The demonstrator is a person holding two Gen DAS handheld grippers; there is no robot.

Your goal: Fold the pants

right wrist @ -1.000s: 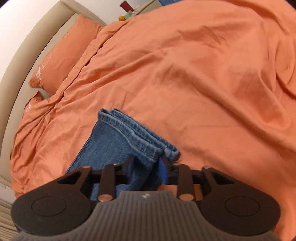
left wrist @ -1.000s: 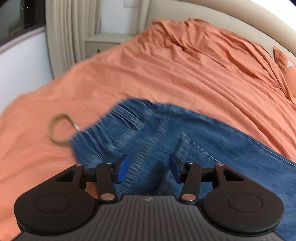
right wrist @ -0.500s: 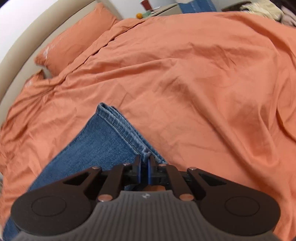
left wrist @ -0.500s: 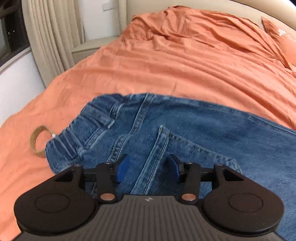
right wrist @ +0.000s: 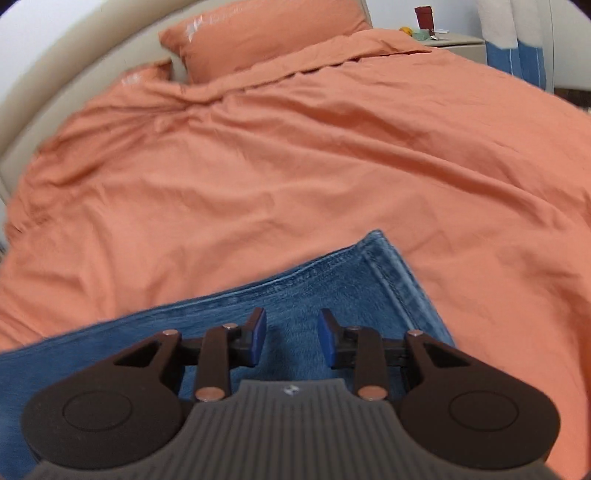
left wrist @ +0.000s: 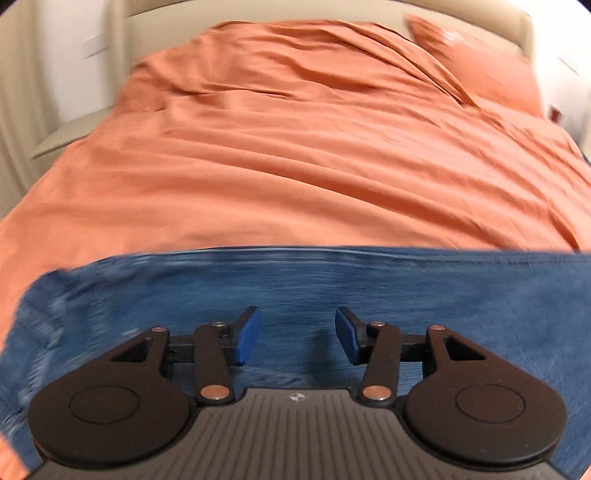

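The jeans [left wrist: 369,288] lie lengthwise across the lower frame on the duvet [left wrist: 295,166], hem nearest the right gripper [right wrist: 291,338] (jaws just opened, empty), left gripper [left wrist: 297,338] half-open, holding nothing.

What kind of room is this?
Most likely a bedroom. A big bed covered in a rumpled orange duvet fills the view, with an orange fabric pillow against a beige padded headboard, and a beige bedside table beside it.
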